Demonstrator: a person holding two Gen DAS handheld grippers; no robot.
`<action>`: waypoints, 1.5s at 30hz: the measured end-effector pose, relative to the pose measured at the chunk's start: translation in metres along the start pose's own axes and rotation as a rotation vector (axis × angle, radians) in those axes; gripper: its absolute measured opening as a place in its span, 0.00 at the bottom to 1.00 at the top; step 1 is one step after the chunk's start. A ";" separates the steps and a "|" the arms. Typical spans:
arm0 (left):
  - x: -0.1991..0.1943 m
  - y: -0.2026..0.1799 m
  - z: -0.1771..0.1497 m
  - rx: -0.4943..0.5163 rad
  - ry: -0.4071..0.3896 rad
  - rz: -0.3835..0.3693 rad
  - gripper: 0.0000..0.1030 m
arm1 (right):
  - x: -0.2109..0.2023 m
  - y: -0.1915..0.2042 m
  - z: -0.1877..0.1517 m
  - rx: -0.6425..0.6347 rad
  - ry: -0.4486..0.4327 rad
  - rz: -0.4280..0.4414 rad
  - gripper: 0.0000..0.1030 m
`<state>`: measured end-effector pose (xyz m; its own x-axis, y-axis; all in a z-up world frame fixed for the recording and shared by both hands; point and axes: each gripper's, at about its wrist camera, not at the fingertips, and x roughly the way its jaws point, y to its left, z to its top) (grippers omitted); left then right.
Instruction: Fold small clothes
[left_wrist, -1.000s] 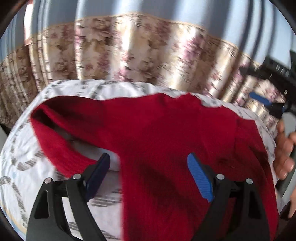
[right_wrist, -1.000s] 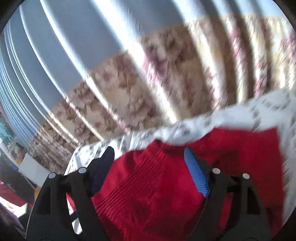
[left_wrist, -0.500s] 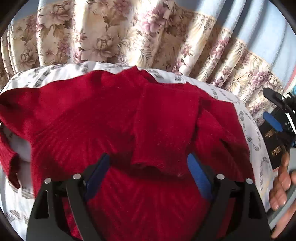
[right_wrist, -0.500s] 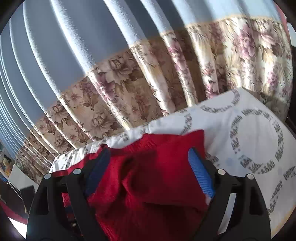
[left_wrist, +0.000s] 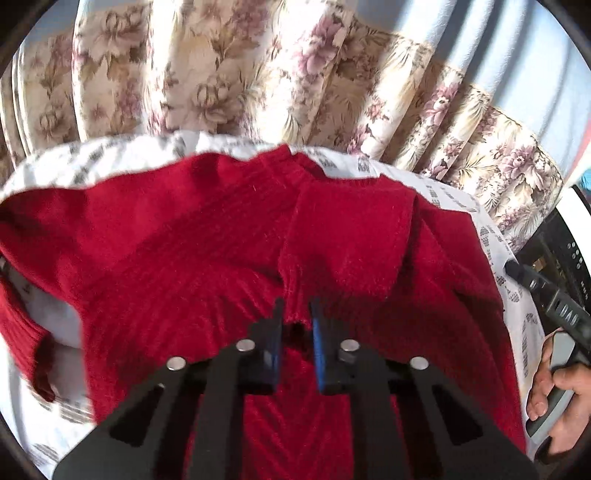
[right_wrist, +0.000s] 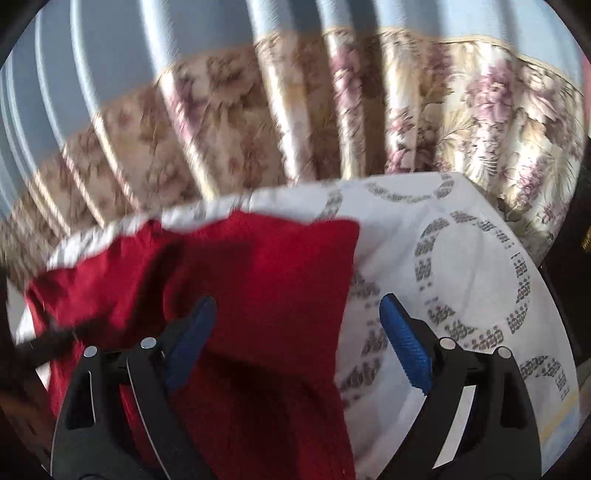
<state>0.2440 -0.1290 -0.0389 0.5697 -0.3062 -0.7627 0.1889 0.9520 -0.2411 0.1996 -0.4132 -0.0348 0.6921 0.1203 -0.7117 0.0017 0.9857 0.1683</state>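
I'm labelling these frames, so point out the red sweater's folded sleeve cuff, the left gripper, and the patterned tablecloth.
sleeve cuff (left_wrist: 291, 295), left wrist view, ribbed end.
left gripper (left_wrist: 296, 314), left wrist view, between fingertips.
tablecloth (right_wrist: 476, 266), right wrist view, bare white patch.

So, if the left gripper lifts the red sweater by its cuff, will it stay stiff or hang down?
Probably floppy: the red sweater is soft knit, already draped in folds. The left gripper pinches only the cuff, so the rest would likely trail.

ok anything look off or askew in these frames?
Mostly fine. The red sweater isn't flat: one sleeve lies folded across the chest, its cuff pinched in the left hand-held gripper, while the other sleeve hangs crumpled off the edge of the patterned cloth. Right hand-held gripper is open.
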 end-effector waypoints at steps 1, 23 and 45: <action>-0.006 0.002 0.001 0.007 -0.012 -0.004 0.12 | 0.001 0.005 -0.003 -0.022 0.003 0.004 0.88; -0.007 0.087 0.013 -0.024 0.028 0.145 0.08 | 0.020 0.023 -0.012 -0.143 0.087 -0.224 0.15; -0.048 0.128 0.014 -0.004 -0.079 0.275 0.82 | -0.035 0.011 -0.031 -0.028 -0.012 -0.064 0.84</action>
<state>0.2522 0.0078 -0.0247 0.6595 -0.0363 -0.7508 0.0156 0.9993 -0.0346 0.1529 -0.4027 -0.0288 0.7000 0.0557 -0.7119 0.0261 0.9943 0.1034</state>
